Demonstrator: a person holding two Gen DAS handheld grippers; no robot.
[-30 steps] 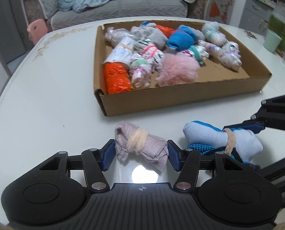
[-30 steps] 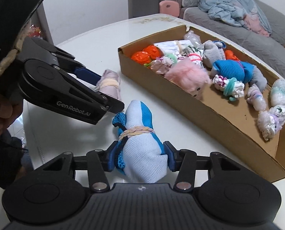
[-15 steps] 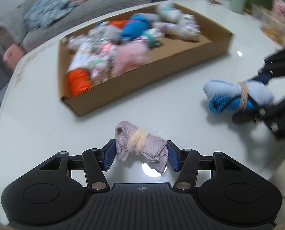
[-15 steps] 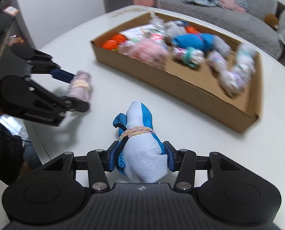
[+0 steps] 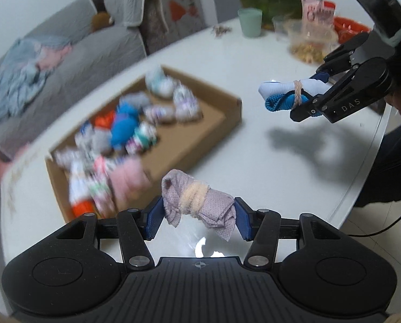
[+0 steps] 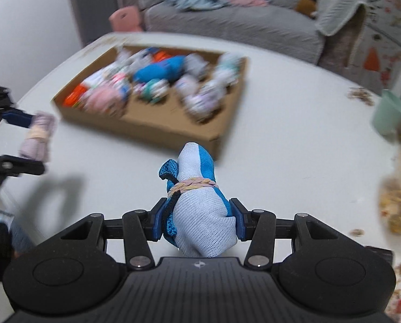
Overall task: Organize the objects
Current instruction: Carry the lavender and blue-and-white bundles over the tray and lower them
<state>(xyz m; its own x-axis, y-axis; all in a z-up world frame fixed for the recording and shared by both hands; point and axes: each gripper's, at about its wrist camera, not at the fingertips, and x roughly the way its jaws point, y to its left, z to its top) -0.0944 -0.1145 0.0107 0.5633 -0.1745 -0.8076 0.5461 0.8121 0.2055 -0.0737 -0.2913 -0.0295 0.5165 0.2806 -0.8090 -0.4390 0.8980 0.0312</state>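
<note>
My left gripper (image 5: 198,212) is shut on a mauve sock roll (image 5: 197,204) tied with a pale band, held above the white table (image 5: 281,167). My right gripper (image 6: 197,220) is shut on a white and blue sock roll (image 6: 197,210) tied with a band, also lifted. The left wrist view shows the right gripper (image 5: 315,91) with its roll (image 5: 284,94) up at the right. The right wrist view shows the left gripper (image 6: 25,140) with its roll (image 6: 37,137) at the far left. A shallow cardboard box (image 5: 216,123) holding several sock rolls lies ahead, blurred; it also shows in the right wrist view (image 6: 157,132).
A green cup (image 5: 250,23), a clear container of snacks (image 5: 311,43) and a red item stand at the table's far right. The cup (image 6: 389,115) and snacks (image 6: 397,207) show at the right in the right wrist view. A grey sofa (image 6: 227,18) stands behind the table.
Both grippers have lifted their sock rolls off the table and moved apart. The views have swung, so the box now lies further off and looks blurred.
</note>
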